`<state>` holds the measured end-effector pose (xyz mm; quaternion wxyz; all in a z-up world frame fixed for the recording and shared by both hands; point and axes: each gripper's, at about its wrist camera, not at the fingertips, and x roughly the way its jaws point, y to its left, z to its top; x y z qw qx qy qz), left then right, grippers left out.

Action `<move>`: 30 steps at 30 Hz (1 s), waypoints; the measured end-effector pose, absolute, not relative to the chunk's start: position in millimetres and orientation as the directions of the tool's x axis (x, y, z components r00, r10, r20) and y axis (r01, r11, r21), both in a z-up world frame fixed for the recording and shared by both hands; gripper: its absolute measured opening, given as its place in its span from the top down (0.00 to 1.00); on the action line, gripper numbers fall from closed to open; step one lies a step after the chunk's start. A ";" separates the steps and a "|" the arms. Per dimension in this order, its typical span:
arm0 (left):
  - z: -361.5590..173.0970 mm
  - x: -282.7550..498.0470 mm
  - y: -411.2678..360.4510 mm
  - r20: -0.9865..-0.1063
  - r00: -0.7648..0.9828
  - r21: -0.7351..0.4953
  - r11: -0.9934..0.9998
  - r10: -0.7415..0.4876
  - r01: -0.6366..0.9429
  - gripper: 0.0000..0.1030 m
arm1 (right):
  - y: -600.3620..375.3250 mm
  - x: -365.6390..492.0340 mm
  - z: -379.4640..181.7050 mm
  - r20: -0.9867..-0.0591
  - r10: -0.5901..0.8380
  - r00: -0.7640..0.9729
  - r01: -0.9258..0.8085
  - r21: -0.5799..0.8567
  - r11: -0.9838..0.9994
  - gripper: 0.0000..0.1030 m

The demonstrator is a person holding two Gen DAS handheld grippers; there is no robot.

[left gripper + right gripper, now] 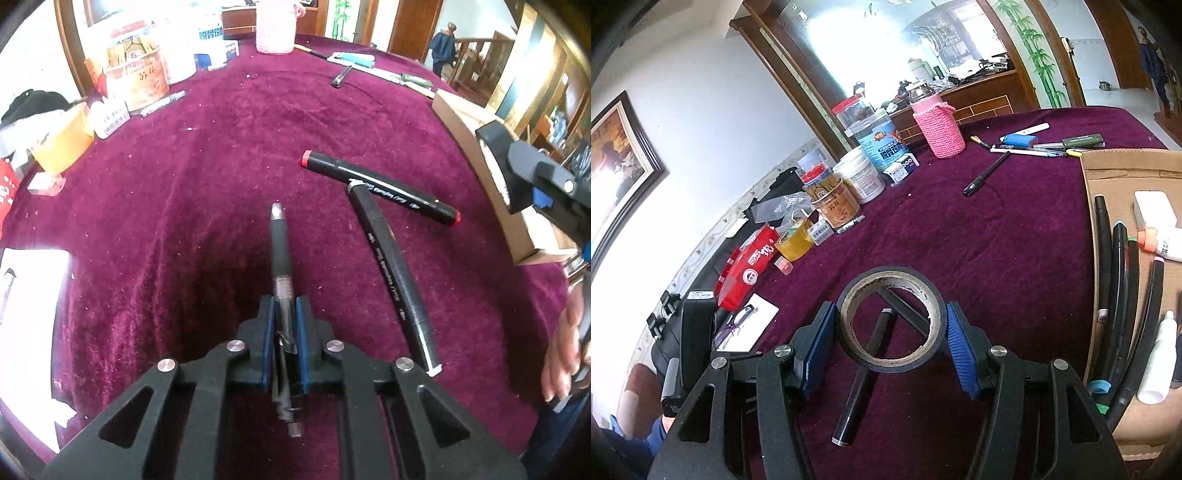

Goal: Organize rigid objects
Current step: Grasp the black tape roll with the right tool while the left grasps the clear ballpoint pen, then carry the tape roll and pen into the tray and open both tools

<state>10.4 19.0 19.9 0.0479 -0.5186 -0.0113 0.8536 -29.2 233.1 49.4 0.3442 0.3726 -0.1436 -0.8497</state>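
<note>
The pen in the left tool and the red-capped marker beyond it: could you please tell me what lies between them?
Only bare cloth separates the pen from the red-capped marker, as the left wrist view shows.

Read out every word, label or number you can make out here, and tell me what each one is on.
"苏花": orange tin, also seen from the left wrist.
Blue-and-white canister: large Chinese characters, too blurred to read.
Red packet: white characters, unreadable.
Black markers: white print, too small.
Green pen: print too small.

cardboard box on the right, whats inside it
The cardboard box holds several black markers, a white bottle and a white block. Its right part runs out of view.
</note>
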 end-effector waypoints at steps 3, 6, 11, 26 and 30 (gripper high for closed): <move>30.2 12.1 17.9 -0.863 -0.495 -0.081 -0.994 0.104 -0.069 0.92 | 232.5 -29.5 48.6 -0.537 -0.692 -0.483 0.477 0.501 -0.722 0.48; 39.1 9.4 21.1 -0.847 -0.516 -0.098 -0.992 0.123 -0.075 0.92 | 231.3 -28.7 49.1 -0.537 -0.691 -0.483 0.482 0.495 -0.722 0.48; 50.4 2.5 38.6 -0.818 -0.558 -0.105 -0.990 0.142 -0.099 0.92 | 233.7 -29.1 49.8 -0.541 -0.675 -0.503 0.471 0.483 -0.738 0.48; 78.3 -18.0 118.7 -0.763 -0.610 -0.094 -0.970 0.214 -0.222 0.92 | 279.4 -46.4 54.3 -0.529 -0.591 -0.609 0.320 0.517 -0.794 0.48; 81.8 -23.4 136.3 -0.768 -0.598 -0.107 -0.967 0.228 -0.231 0.92 | 301.1 -53.4 55.2 -0.542 -0.529 -0.652 0.228 0.526 -0.819 0.48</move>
